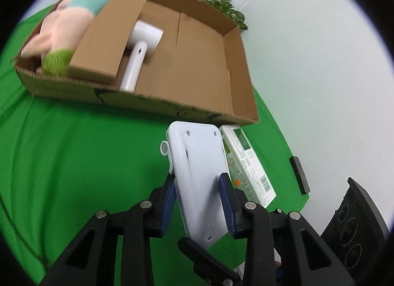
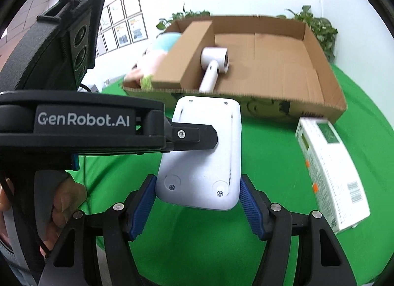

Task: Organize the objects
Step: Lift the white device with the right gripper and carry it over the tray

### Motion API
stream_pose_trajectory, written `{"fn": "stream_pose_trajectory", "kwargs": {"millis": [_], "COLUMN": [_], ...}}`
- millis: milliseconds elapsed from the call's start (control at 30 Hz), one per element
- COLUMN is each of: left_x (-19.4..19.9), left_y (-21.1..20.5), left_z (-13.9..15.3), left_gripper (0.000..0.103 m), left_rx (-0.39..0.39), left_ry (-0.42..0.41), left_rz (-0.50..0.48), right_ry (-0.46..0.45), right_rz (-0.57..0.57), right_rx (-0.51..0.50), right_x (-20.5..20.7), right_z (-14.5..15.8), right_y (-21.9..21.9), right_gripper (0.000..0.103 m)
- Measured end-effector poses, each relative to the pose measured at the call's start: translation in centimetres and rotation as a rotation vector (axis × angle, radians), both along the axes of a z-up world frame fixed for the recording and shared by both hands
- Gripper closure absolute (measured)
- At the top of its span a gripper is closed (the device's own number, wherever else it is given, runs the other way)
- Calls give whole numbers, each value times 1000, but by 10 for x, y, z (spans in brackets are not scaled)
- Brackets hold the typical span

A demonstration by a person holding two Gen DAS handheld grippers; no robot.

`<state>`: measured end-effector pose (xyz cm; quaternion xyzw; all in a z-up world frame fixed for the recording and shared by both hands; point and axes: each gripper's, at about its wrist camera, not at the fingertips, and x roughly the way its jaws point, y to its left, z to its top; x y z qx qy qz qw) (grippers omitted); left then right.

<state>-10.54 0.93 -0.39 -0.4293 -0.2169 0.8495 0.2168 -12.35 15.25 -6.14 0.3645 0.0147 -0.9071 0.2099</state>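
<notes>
A flat white plastic device (image 1: 199,175) with screws in its back is held above the green cloth. My left gripper (image 1: 197,187) is shut on its sides. In the right wrist view the device (image 2: 204,158) lies between the blue pads of my right gripper (image 2: 197,202), which touch or nearly touch its near end. The left gripper's body (image 2: 73,123) reaches in from the left onto the device. Beyond stands an open cardboard box (image 1: 236,69) (image 2: 327,89) holding a white hair dryer (image 1: 140,49) (image 2: 214,66) and a plush toy (image 1: 71,22) (image 2: 157,52).
A white and green carton (image 1: 248,165) (image 2: 330,170) lies on the green cloth (image 1: 86,150) to the right of the device. A cardboard divider (image 1: 108,37) splits the box. A small black bar (image 1: 299,175) lies near the cloth's right edge. Plants stand behind the box.
</notes>
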Motion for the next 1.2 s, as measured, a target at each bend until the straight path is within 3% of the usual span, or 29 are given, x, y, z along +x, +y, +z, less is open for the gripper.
{"fn": "stream_pose_trajectory", "kwargs": {"millis": [367,667,933,1200], "left_x": [-38,-76,-121,-151], "left_y": [2,-1,0,12], "left_z": [72,111,115,105], "left_gripper": [73,73,73,73], "left_rx": [-32,-34,-46,-87], "left_ry": [138,179,151,109], "left_rz": [-19,-12,-21,-53], "right_ry": [118,148,100,47], "right_rz": [-6,2,4,-23], "right_rx": [-36,-41,-80,-110], "right_x": [-47,-96,-146,-175], "right_z": [68,113,130,116], "right_y": [1,-2,5,16], "right_gripper": [39,39,39,39]}}
